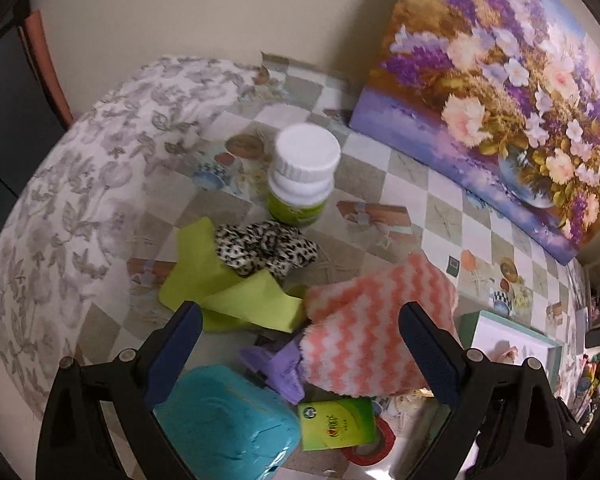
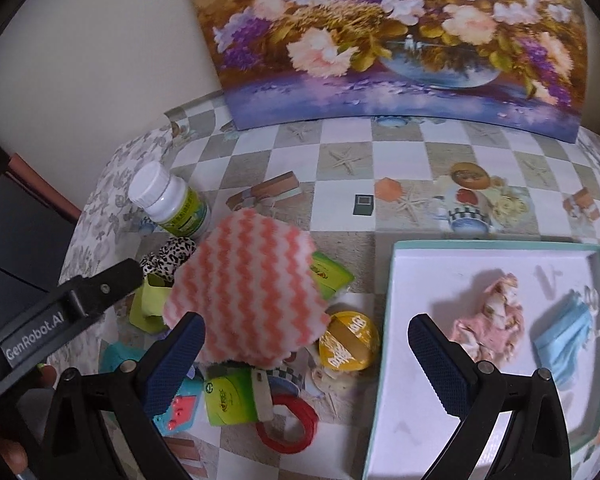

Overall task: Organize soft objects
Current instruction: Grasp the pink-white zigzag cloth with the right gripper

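Note:
A pink-and-white zigzag cloth (image 1: 364, 332) (image 2: 244, 288) sits on top of the pile of items, between the fingers of my left gripper (image 1: 300, 316), close to its right finger. That gripper is open. One finger (image 2: 112, 280) of it shows in the right wrist view, left of the cloth. My right gripper (image 2: 304, 332) is open too, its left finger at the cloth's near edge. A leopard-print scrunchie (image 1: 266, 252) (image 2: 168, 258) lies beside a lime-green cloth (image 1: 220, 284). The teal-rimmed white box (image 2: 500, 246) holds a crumpled pink cloth (image 2: 488, 320) and a blue face mask (image 2: 568, 332).
A white-capped bottle (image 1: 304, 172) stands behind the pile. A teal object (image 1: 224, 424), a purple clip (image 1: 272, 368), green tissue packs (image 1: 338, 424), a yellow ball (image 2: 348, 340) and a red tape ring (image 2: 288, 424) lie around. A flower painting (image 2: 380, 40) leans on the wall.

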The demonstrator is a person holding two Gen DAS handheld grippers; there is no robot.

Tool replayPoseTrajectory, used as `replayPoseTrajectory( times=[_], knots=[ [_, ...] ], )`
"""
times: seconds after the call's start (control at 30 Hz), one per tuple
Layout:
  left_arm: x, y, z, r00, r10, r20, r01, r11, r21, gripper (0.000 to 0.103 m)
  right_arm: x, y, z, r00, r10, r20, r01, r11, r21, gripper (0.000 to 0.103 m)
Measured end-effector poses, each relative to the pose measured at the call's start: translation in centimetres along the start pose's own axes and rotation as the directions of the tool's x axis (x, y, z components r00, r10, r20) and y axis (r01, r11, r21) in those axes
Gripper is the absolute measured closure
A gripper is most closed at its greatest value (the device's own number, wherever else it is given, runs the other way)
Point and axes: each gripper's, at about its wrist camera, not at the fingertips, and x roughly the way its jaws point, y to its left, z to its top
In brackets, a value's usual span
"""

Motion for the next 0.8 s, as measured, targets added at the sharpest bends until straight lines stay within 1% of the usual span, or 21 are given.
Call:
replayPoseTrajectory(
  times=[0.13, 0.33, 0.43, 0.57, 0.7, 0.73, 0.8],
  knots=[
    [1.0, -0.3, 0.4, 0.999, 0.02, -0.031, -0.02, 1.0, 0.017, 0.004, 1.3, 0.1, 0.3, 1.0, 0.014, -0.024, -0.014, 1.0, 0.0, 0.005],
    [1.6, 1.1, 1.0, 0.999, 0.025, -0.04, -0.026, 0.999, -0.026, 0.004, 2.9, 0.3, 0.3, 0.997, 0.049, -0.058, -0.049, 0.999, 0.002, 0.007],
    [2.3, 1.8, 0.9, 0.997, 0.04, -0.064, -0.043, 0.998, -0.041, 0.004, 3.5, 0.6, 0.1, 0.995, 0.064, -0.076, -0.064, 0.998, 0.007, 0.008],
    [3.1, 2.2, 0.6, 0.995, 0.041, -0.087, -0.045, 0.998, -0.052, 0.004, 4.3, 1.2, -0.2, 0.992, 0.079, -0.094, -0.08, 0.997, -0.005, 0.01],
    [3.1, 2.3, 0.5, 0.995, 0.047, -0.089, -0.052, 0.997, -0.054, 0.004, 4.7, 1.5, -0.4, 0.99, 0.091, -0.107, -0.093, 0.996, -0.009, 0.017],
    [3.1, 2.4, 0.5, 0.995, 0.047, -0.088, -0.052, 0.997, -0.056, 0.004, 4.5, 1.6, -0.4, 0.991, 0.091, -0.101, -0.093, 0.996, -0.013, 0.018],
    [3.1, 2.4, 0.5, 0.995, 0.048, -0.087, -0.053, 0.997, -0.058, 0.004, 4.2, 1.7, -0.3, 0.992, 0.093, -0.087, -0.094, 0.995, -0.018, 0.023]
  ],
)
